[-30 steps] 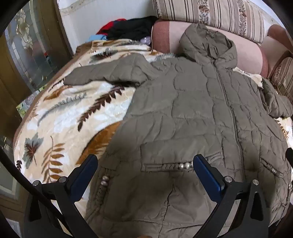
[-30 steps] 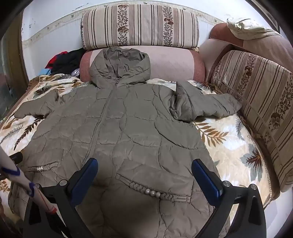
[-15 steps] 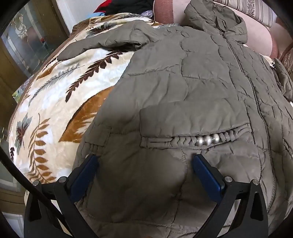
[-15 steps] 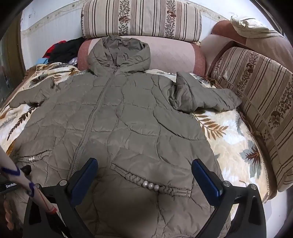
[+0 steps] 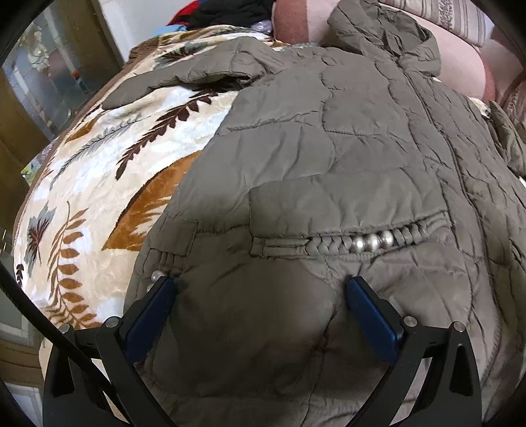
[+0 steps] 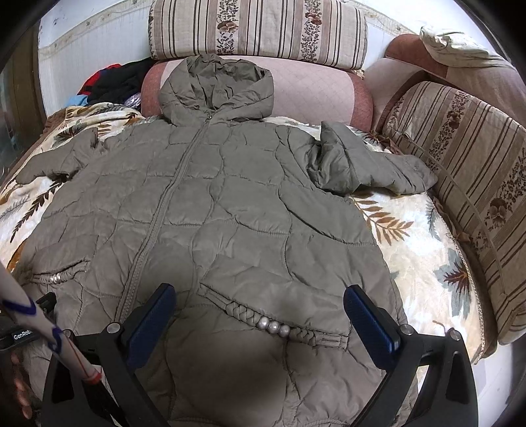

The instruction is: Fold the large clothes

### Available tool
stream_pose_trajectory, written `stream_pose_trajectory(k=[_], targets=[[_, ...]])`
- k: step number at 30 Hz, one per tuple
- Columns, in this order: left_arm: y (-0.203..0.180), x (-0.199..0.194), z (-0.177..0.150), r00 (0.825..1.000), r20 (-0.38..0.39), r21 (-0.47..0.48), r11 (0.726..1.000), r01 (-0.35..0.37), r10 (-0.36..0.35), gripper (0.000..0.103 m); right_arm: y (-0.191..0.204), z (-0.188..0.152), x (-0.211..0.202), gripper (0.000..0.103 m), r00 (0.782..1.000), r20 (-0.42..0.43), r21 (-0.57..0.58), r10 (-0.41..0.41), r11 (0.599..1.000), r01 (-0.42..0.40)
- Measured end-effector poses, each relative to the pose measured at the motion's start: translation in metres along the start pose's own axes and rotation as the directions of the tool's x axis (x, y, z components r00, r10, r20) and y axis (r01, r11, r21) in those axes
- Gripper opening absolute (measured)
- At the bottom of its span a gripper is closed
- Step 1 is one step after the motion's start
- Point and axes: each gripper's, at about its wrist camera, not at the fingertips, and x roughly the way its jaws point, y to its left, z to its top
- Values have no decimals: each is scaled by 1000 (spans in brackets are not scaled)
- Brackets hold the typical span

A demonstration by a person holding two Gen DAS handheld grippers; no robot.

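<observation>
- Quilted olive hooded jacket: lies front side up, zipped, spread flat over the leaf-patterned blanket that covers the sofa seat.
- Hood: rests against the pink bolster at the back of the seat, below a striped floral cushion.
- Sleeves: one sleeve is bent and bunched toward the striped side cushion; the other sleeve stretches outward across the blanket.
- Pockets: each front pocket carries a braided trim with three silver beads, seen again on the other pocket in the right wrist view.
- Left gripper: blue-padded fingers spread wide apart, low over the jacket's lower front just below the beaded pocket; whether the tips touch the fabric cannot be told.
- Right gripper: fingers likewise wide apart, above the lower front with the other beaded pocket between them, holding nothing.
- Background: a heap of dark and red clothes lies at the far corner beside the bolster.
</observation>
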Motion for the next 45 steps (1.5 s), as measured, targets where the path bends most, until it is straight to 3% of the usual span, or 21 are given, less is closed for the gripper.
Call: stream_pose_trajectory(k=[4, 8, 11, 15, 16, 17, 19, 20, 21, 25, 30, 35, 42, 45], targets=[[16, -24, 4, 996, 47, -33, 996, 83, -81, 98, -3, -2, 1, 103, 1000, -6, 1, -7, 1000, 7], [46, -43, 16, 988, 144, -47, 997, 68, -60, 99, -9, -2, 3, 103, 1000, -12, 20, 7, 1000, -6], [73, -26, 22, 991, 115, -90, 993, 75, -64, 99, -10, -3, 4, 103, 1000, -18, 24, 15, 1000, -15], [85, 9, 21, 987, 38, -80, 984, 161, -159, 97, -4, -4, 4, 103, 1000, -16, 7, 19, 1000, -19], [85, 18, 18, 983, 5, -85, 979, 184, -184, 93, -3, -4, 3, 103, 1000, -15, 4, 20, 1000, -20], [85, 27, 15, 974, -28, -110, 969, 222, -227, 80, -2, -5, 3, 103, 1000, -15, 1, 21, 1000, -21], [83, 23, 11, 973, -3, -121, 966, 227, -229, 68, 0, -5, 2, 103, 1000, -12, -6, 20, 1000, -20], [79, 21, 8, 971, -10, -114, 965, 234, -237, 52, 1, -5, 1, 103, 1000, -8, -9, 16, 1000, -16], [76, 18, 5, 972, -15, -112, 966, 233, -236, 45, 1, -5, 0, 103, 1000, -6, -11, 12, 1000, -12], [61, 7, -9, 973, -35, -92, 971, 223, -227, 34, 2, -3, 0, 103, 1000, -9, -4, 20, 1000, -20], [44, -14, -30, 984, -20, -34, 984, 174, -174, 38, 4, -3, 0, 103, 1000, -10, -20, 29, 999, -29], [51, -35, -22, 991, 11, -32, 990, 136, -136, 44, 2, -3, -2, 103, 999, -4, -20, 41, 999, -41], [41, -82, -4, 986, 160, 35, 999, 31, -36, 70, -2, -4, -7, 103, 999, 15, 8, 49, 999, -49], [29, -97, 1, 978, 208, 81, 997, 6, -23, 75, 0, -4, -10, 103, 999, 23, 9, 46, 999, -46]])
